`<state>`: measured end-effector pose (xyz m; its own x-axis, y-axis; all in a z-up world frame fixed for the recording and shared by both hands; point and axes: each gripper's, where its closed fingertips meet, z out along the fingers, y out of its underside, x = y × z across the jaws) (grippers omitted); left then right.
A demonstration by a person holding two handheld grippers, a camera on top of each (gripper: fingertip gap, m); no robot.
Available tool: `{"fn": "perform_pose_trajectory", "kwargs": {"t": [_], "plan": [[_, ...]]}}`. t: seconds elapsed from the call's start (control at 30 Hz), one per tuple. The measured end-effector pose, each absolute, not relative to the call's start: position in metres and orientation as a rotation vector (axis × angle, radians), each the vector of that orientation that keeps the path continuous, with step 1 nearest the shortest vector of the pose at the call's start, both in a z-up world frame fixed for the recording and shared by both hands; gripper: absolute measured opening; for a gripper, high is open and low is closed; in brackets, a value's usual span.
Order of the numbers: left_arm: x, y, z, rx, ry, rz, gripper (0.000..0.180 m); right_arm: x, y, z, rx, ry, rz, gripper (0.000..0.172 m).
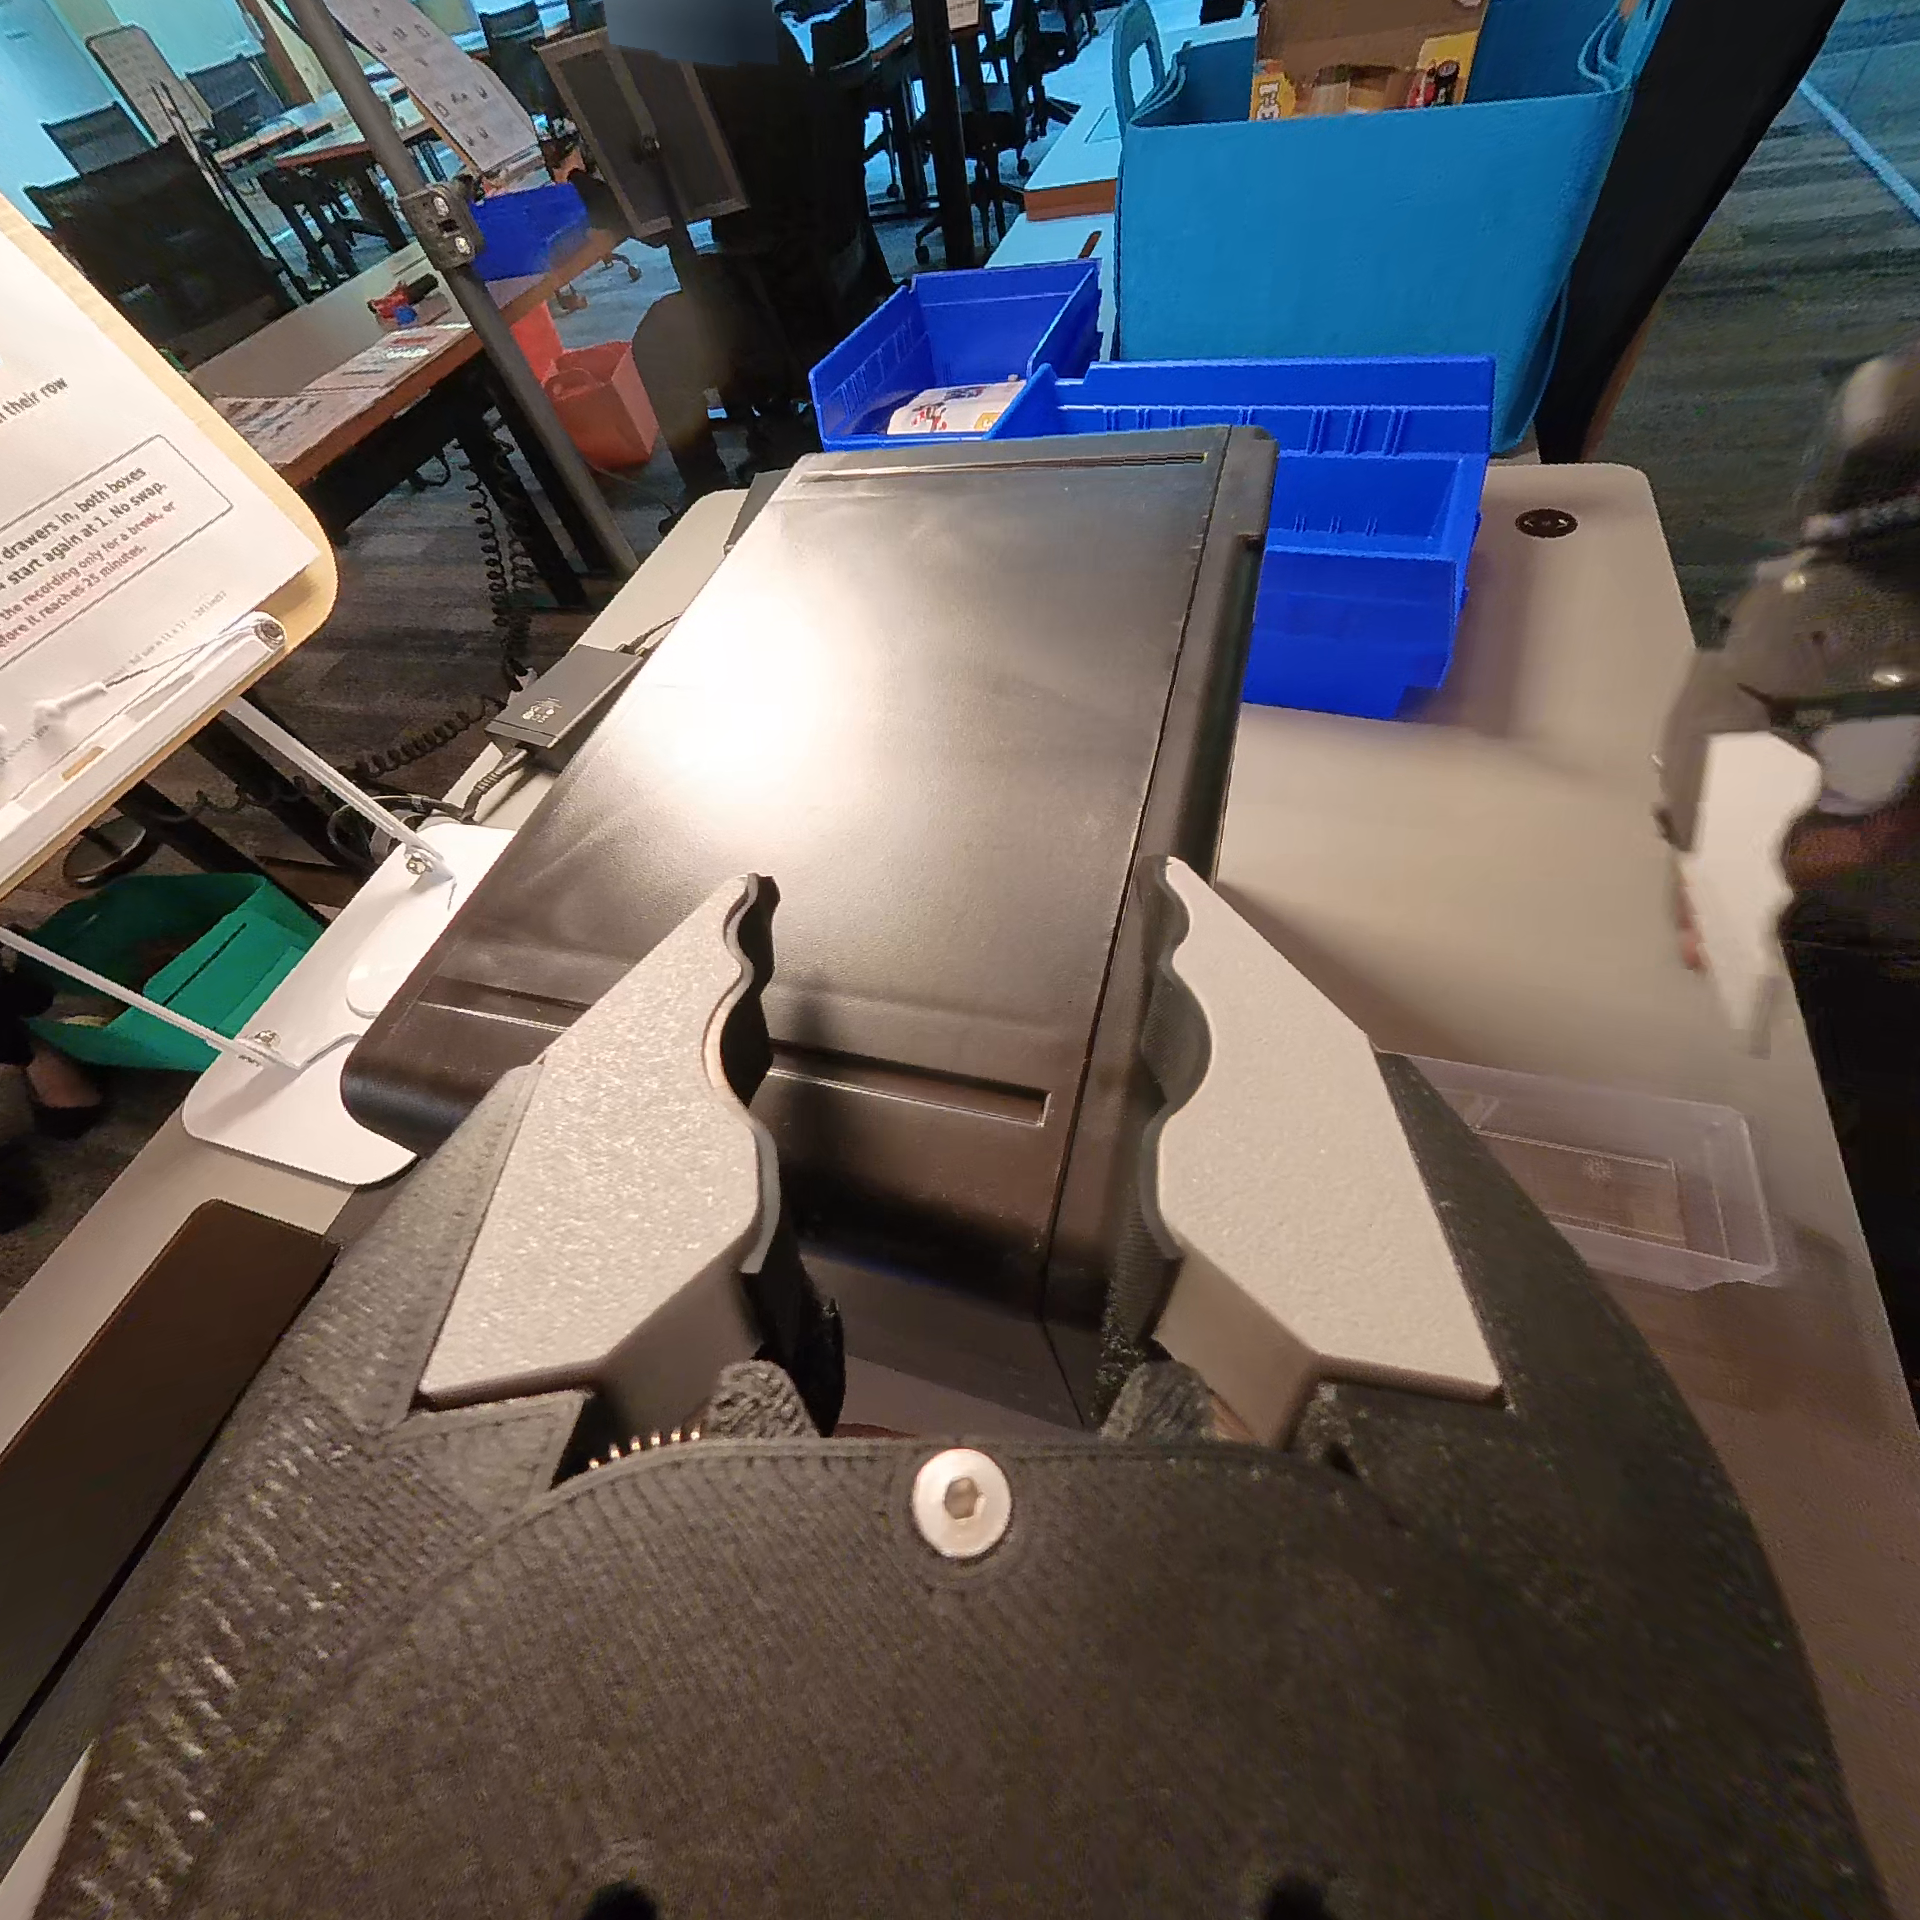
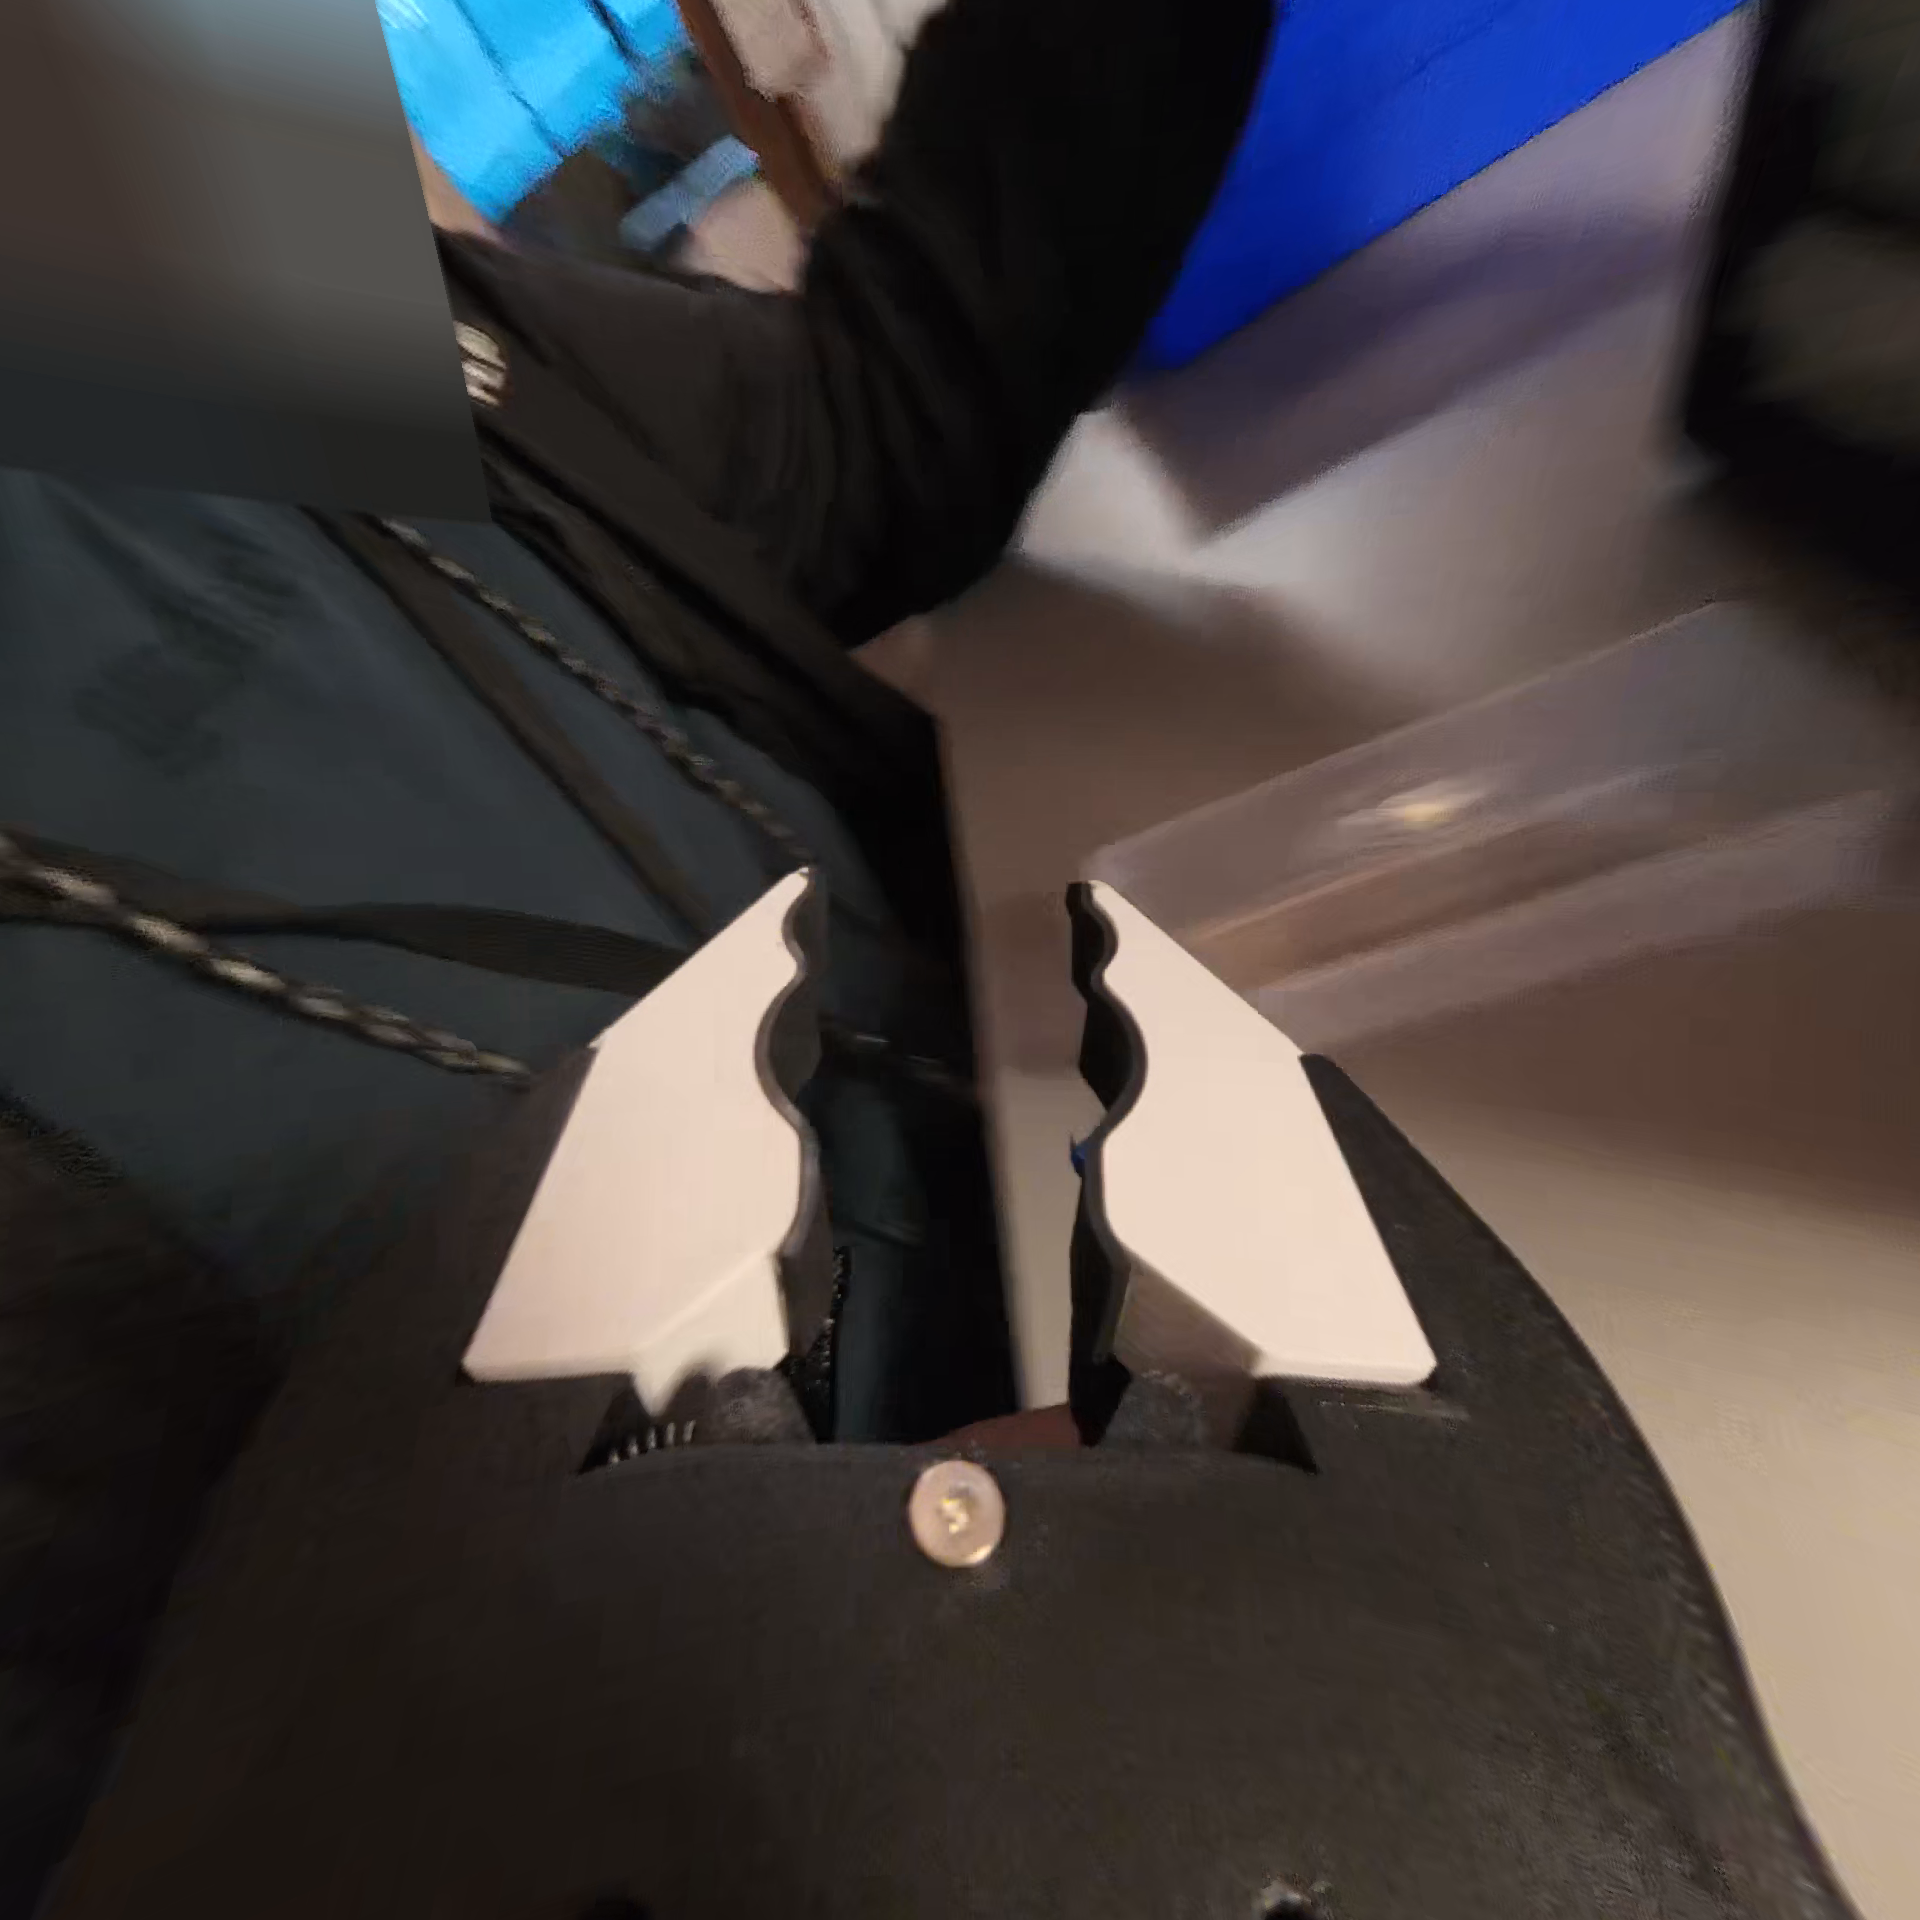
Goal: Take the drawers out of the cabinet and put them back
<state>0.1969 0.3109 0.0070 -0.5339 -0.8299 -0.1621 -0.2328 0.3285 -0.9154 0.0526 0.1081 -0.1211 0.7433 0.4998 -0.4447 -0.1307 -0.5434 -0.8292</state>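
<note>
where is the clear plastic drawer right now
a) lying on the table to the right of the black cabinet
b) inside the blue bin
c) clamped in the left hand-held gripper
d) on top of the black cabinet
a: the clear drawer lies flat on the table, right of the black cabinet.

Open left claw point(image 1: 961, 914) above black cabinet point(image 1: 883, 727) on table point(image 1: 1455, 831).

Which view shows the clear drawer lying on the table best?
The left wrist view: the clear drawer lies sharp beside the black cabinet, though the left tongs cover one end. The right wrist view shows it motion-blurred.
</note>
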Motion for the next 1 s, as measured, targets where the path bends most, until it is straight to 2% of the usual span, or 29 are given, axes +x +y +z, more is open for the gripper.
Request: {"fn": "perform_pose_trajectory", "kwargs": {"t": [0.03, 0.1, 0.3, 0.6, 0.67, 0.8, 0.87, 1.0], "plan": [[0.197, 0.311, 0.007, -0.932, 1.955, -1.197, 0.071, 0.073, 0.115, -0.126, -2.028, -0.320, 0.677, 0.050], [0.197, 0.311, 0.007, -0.931, 1.953, -1.194, 0.071, 0.103, 0.128, -0.134, -2.063, -0.444, 0.415, 0.058], [0.197, 0.311, 0.007, -0.931, 1.952, -1.195, 0.071, 0.132, 0.154, -0.156, -2.092, -0.883, 0.013, 0.068], [0.197, 0.311, 0.007, -0.930, 1.954, -1.198, 0.072, 0.117, 0.156, -0.182, -2.157, -1.271, 0.075, 0.078], [0.197, 0.311, 0.007, -0.932, 1.954, -1.199, 0.071, 0.116, 0.156, -0.191, -2.191, -1.311, 0.068, 0.067], [0.197, 0.311, 0.007, -0.932, 1.956, -1.201, 0.071, 0.117, 0.160, -0.190, -2.225, -1.228, 0.030, 0.021], [0.197, 0.311, 0.007, -0.932, 1.957, -1.202, 0.071, 0.121, 0.159, -0.188, -2.264, -1.144, 0.027, 0.006], [0.197, 0.311, 0.007, -0.932, 1.956, -1.203, 0.071, 0.123, 0.151, -0.182, -2.299, -1.025, 0.034, 0.005]]}}
